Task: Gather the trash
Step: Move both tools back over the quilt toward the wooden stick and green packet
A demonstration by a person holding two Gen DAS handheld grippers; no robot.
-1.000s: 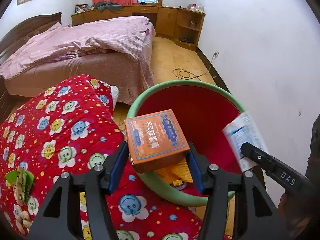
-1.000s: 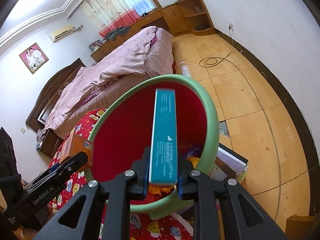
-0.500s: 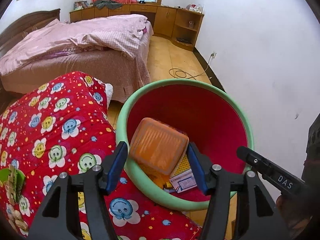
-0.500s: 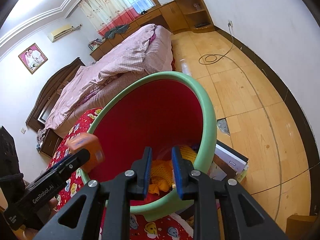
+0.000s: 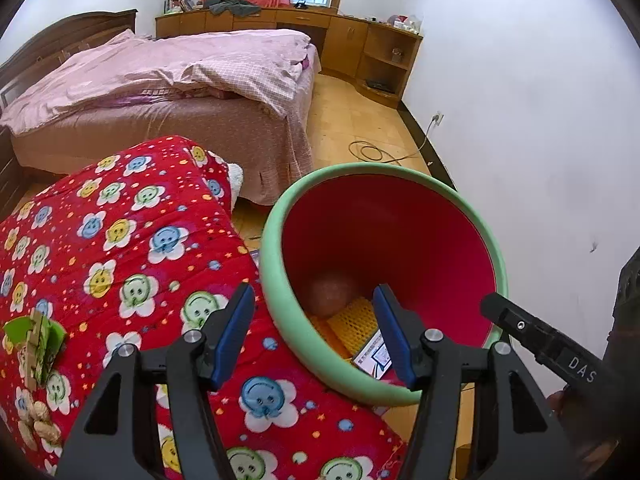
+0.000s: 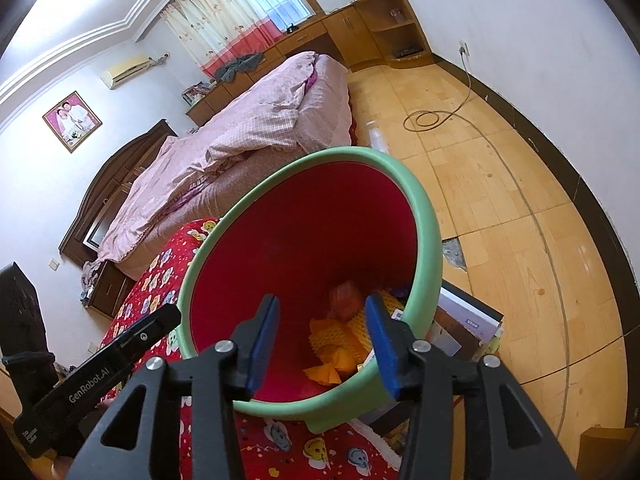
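Observation:
A bin with a green rim (image 5: pixel 372 169) and a red inside stands against the quilt's edge, below both grippers. A blurred orange box (image 5: pixel 332 298) lies deep in it, beside yellow foam netting (image 5: pixel 354 326) and a white printed box (image 5: pixel 376 356). My left gripper (image 5: pixel 312 294) hangs open over the bin's near rim with nothing between its blue pads. In the right wrist view the bin (image 6: pixel 425 216) fills the middle, with the orange box (image 6: pixel 346 298) and netting (image 6: pixel 340 340) at the bottom. My right gripper (image 6: pixel 322 303) is above the rim, its jaws opening and empty.
A red quilt with smiley flowers (image 5: pixel 120 240) lies left of the bin, with a green scrap (image 5: pixel 34 336) and peanut shells (image 5: pixel 40 428) on it. A pink bed (image 5: pixel 160 80) is behind. Books (image 6: pixel 470 320) lie by the bin; a cable (image 6: pixel 432 120) lies coiled on the floor.
The orange box left my left gripper and dropped into the bin. The teal box left my right gripper and fell in too; the right jaws then spread apart.

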